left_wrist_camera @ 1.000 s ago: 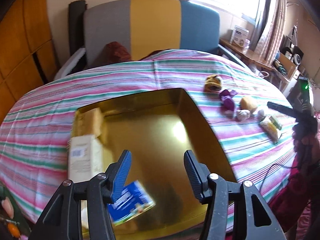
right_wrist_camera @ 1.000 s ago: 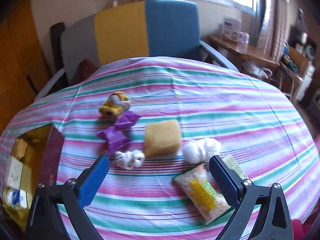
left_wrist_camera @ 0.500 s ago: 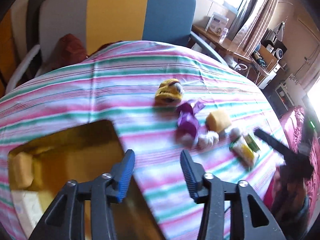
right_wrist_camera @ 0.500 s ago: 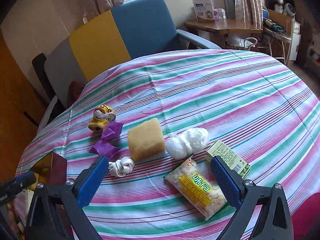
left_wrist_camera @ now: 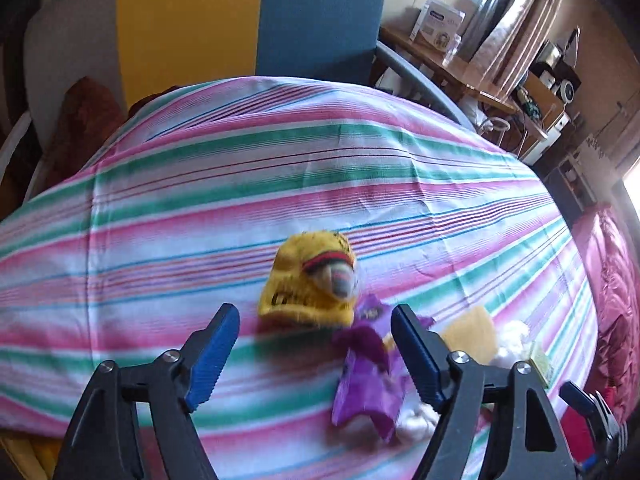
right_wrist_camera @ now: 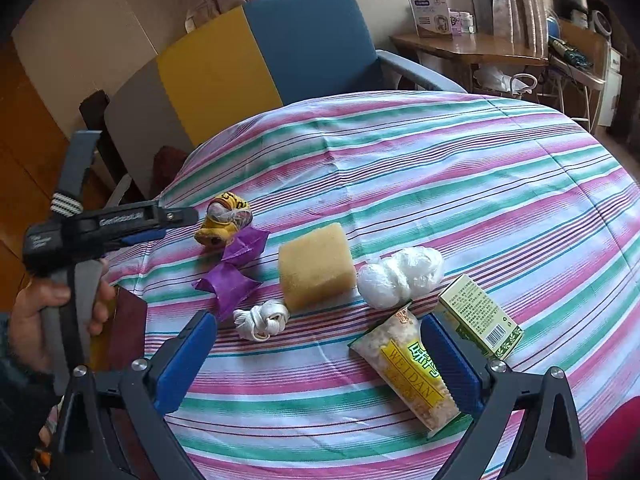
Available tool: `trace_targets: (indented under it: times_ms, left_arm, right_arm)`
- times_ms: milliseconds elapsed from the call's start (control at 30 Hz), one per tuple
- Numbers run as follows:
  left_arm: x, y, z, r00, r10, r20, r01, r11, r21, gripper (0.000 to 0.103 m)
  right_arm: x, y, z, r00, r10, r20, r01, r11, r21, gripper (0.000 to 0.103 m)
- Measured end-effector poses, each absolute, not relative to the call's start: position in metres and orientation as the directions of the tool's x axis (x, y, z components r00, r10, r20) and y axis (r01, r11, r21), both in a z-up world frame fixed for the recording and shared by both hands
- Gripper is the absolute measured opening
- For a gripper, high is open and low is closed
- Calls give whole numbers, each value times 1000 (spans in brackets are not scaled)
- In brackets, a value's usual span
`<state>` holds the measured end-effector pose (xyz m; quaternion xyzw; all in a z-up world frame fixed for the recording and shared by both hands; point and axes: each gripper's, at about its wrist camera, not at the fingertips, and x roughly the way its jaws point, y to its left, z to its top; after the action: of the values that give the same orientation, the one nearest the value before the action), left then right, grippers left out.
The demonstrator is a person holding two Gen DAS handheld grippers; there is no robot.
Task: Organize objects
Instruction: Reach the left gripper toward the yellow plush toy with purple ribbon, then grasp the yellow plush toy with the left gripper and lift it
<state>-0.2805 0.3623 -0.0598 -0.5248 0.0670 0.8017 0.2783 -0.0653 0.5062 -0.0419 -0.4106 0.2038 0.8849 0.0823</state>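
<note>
My left gripper (left_wrist_camera: 316,340) is open and empty, just short of a yellow plush toy (left_wrist_camera: 310,280) on the striped tablecloth; it also shows in the right wrist view (right_wrist_camera: 176,224), beside the toy (right_wrist_camera: 224,224). A purple wrapper (left_wrist_camera: 368,376) lies next to the toy (right_wrist_camera: 236,268). My right gripper (right_wrist_camera: 320,356) is open and empty above a white rope knot (right_wrist_camera: 260,320), a yellow sponge (right_wrist_camera: 316,264), a white plastic bundle (right_wrist_camera: 400,276), a snack packet (right_wrist_camera: 412,368) and a green box (right_wrist_camera: 480,316).
The gold box's dark red wall (right_wrist_camera: 124,332) shows at the table's left edge. A grey, yellow and blue chair (right_wrist_camera: 248,60) stands behind the round table (right_wrist_camera: 440,168). A wooden side table (right_wrist_camera: 468,48) with cartons is at the back right.
My left gripper has swung right, away from the gold box, and come up close to the yellow plush toy. My right gripper has drifted slightly and stays open over the objects.
</note>
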Motion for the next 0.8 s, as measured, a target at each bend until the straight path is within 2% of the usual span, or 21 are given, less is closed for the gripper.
trace_targets:
  times_ms: [167, 267, 333, 367, 400, 467, 700, 800]
  left_arm:
    - [-300, 391, -83, -285, 319, -904, -541, -832, -124, 80]
    - [-306, 398, -101, -298, 239, -924, -536, -843, -45, 78]
    - [-310, 397, -116, -248, 219, -944, -525, -849, -59, 74]
    - [-307, 393, -113, -283, 235, -930, -520, -852, -57, 63]
    - [-306, 390, -111, -286, 241, -927, -511, -857, -65, 46]
    - [-304, 383, -105, -273, 269, -924, -500, -860, -103, 39]
    - [-260, 336, -63, -317, 363, -876, -516, -841, -161, 38]
    - [-227, 316, -37, -352, 396, -848, -561, -815, -148, 39]
  right_arm:
    - [-67, 505, -43, -646, -45, -762, -296, -905, 305, 103]
    - [-67, 503, -43, -644, -53, -763, -288, -908, 306, 103]
    - [-68, 503, -43, -641, -53, -766, -284, -911, 300, 103]
    - [-68, 502, -44, -638, -51, -769, -284, -912, 296, 103]
    - [-69, 502, -45, -633, -49, -772, -283, -914, 290, 103]
    - [-69, 500, -46, -628, -44, -777, -282, -917, 281, 103]
    - [-70, 500, -47, -620, -11, -785, -296, -923, 247, 103]
    - [-69, 501, -48, -616, 2, -788, -306, -922, 237, 103]
